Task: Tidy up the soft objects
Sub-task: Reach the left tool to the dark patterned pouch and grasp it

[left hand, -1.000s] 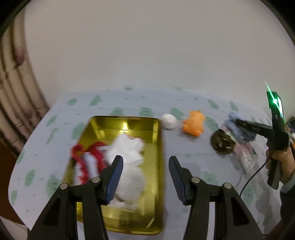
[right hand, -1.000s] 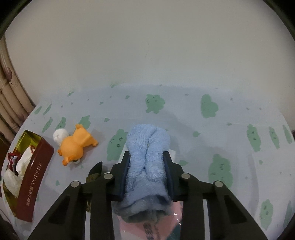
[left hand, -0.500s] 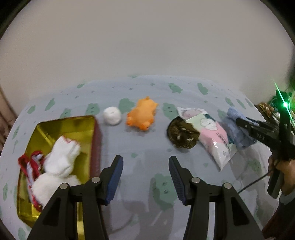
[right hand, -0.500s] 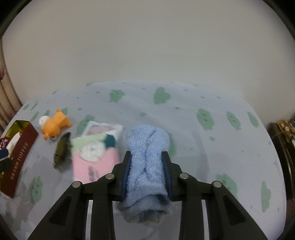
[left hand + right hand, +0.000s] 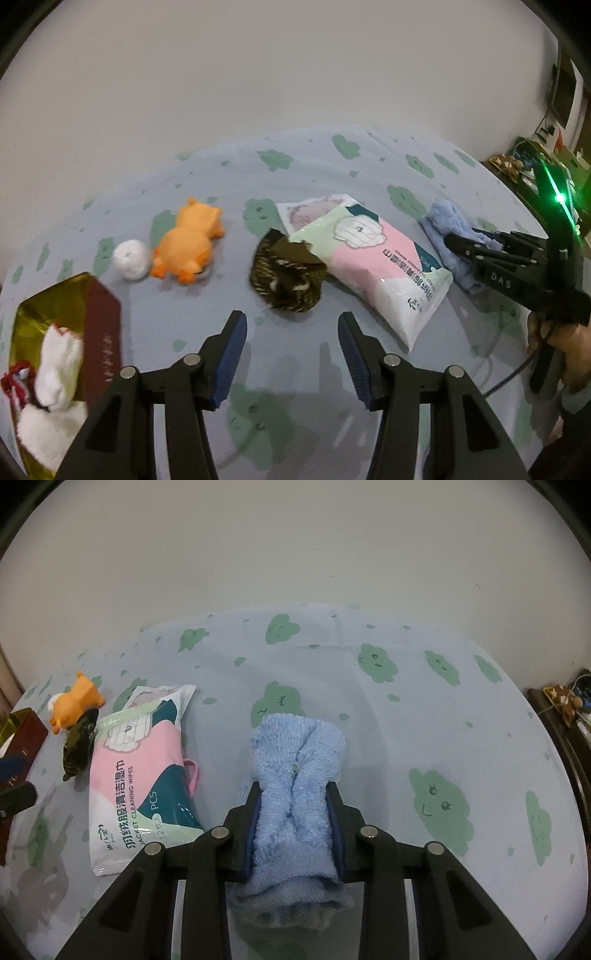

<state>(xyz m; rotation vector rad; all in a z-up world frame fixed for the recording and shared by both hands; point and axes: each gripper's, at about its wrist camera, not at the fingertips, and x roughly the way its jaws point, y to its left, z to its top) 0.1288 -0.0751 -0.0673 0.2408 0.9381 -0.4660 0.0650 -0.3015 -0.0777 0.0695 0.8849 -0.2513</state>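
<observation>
Swinging away from the tin [image 5: 101,332], the left hand-held gripper [image 5: 291,354] gapes empty; the right hand-held gripper [image 5: 295,827] clamps the towel [image 5: 295,775]; toys remain outside.

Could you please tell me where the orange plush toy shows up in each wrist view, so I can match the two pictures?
Left wrist view: the orange plush toy lies left of centre on the cloth, touching the white pom-pom.
Right wrist view: the same toy sits at the far left edge, small.
Shared landmark: the pink wet-wipes pack, to the toy's right in both views, with the dark speckled item between them.
</observation>
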